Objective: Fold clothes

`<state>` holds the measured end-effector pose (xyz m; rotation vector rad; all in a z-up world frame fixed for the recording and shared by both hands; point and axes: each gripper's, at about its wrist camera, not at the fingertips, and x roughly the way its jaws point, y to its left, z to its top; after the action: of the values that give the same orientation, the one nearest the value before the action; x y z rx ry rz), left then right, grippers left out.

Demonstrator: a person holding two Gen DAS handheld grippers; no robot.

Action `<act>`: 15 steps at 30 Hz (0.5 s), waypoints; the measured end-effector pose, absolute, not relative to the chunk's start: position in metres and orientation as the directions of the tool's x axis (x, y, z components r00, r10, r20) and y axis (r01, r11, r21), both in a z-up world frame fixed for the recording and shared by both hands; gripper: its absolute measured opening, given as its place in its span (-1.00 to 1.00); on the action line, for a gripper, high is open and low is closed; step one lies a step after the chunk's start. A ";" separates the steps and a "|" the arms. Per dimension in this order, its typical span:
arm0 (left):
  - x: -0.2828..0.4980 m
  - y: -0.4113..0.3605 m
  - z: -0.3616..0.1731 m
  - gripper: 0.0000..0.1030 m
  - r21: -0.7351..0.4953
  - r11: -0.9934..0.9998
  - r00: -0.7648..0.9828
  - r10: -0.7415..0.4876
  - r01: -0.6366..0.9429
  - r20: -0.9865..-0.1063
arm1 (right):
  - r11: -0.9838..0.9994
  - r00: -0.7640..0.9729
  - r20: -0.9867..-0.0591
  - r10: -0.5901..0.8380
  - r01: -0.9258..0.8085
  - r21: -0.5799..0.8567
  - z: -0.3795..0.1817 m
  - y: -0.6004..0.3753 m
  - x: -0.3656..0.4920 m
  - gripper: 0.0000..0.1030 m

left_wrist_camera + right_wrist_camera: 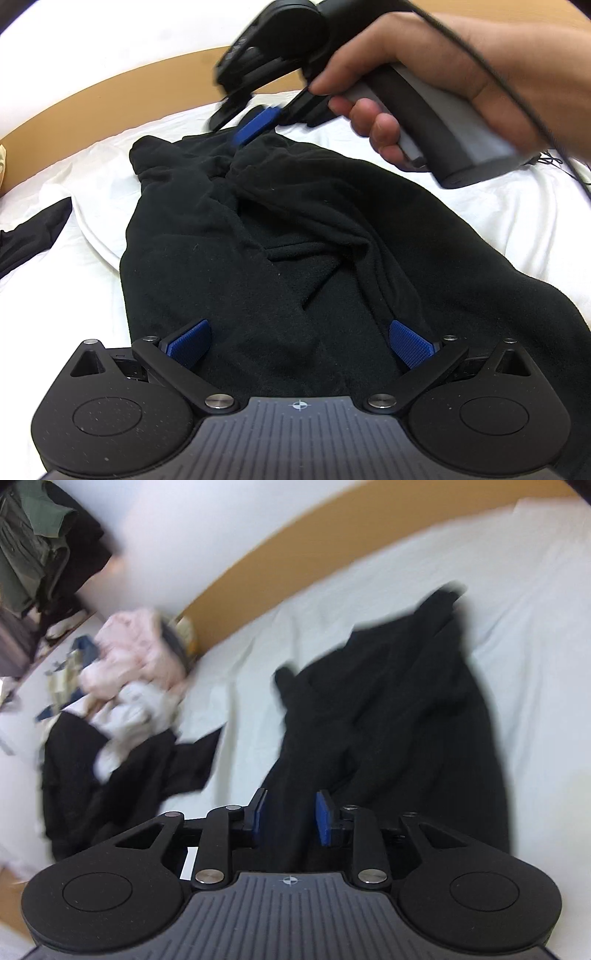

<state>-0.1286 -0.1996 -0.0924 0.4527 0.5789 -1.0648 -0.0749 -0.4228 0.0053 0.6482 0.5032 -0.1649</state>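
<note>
- White sheets cover the bed (498, 229), with a tan headboard (110, 92) curving behind it and a pale wall above.
- A black garment (258, 258), fleecy and thick, lies spread lengthwise on the bed; one sleeve or flap is drawn across its middle in loose ridges, so a first fold looks begun but untidy.
- To the side, the right wrist view shows a heap of other clothes (129, 686), pink, white and dark, not yet sorted.
- Left gripper (301, 343): jaws spread wide over the garment's near end, nothing between the blue pads, angled down at the cloth.
- Right gripper (291, 818): jaws partly open, a modest gap, with dark cloth seen behind the gap; the pads do not appear to pinch it, though blur makes this uncertain.
- In the left wrist view a hand (424, 85) grips the right tool's grey handle, reaching over the garment's far end, tips sloping down toward the collar or hem there.
- Judged step: letting go after laying a fold and repositioning.
- Next move likely calls for both jaws to take fresh edges and smooth the ridges before folding over again.
</note>
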 end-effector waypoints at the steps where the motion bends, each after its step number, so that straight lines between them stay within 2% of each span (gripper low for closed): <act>1: -0.129 -0.199 -0.092 0.99 0.070 0.419 0.363 -0.678 0.905 -0.639 | 0.812 0.878 -0.475 -0.054 0.316 0.491 0.011 -0.424 -0.082 -0.31; 5: -0.129 -0.200 -0.093 0.99 0.069 0.419 0.362 -0.676 0.905 -0.642 | 0.869 0.833 -0.506 -0.223 0.405 0.284 0.025 -0.438 -0.103 -0.18; 11: -0.130 -0.200 -0.094 0.99 0.076 0.422 0.368 -0.674 0.904 -0.640 | 0.913 0.740 -0.614 -0.275 0.401 0.074 0.006 -0.442 -0.102 -0.13; 15: -0.129 -0.197 -0.094 0.99 0.066 0.422 0.363 -0.678 0.904 -0.639 | 0.933 0.722 -0.625 -0.297 0.359 -0.028 -0.003 -0.432 -0.085 -0.13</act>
<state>-0.1290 -0.1974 -0.0940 0.4483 0.5801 -1.0628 -0.0846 -0.4319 -0.0027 0.0978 0.6733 -0.3628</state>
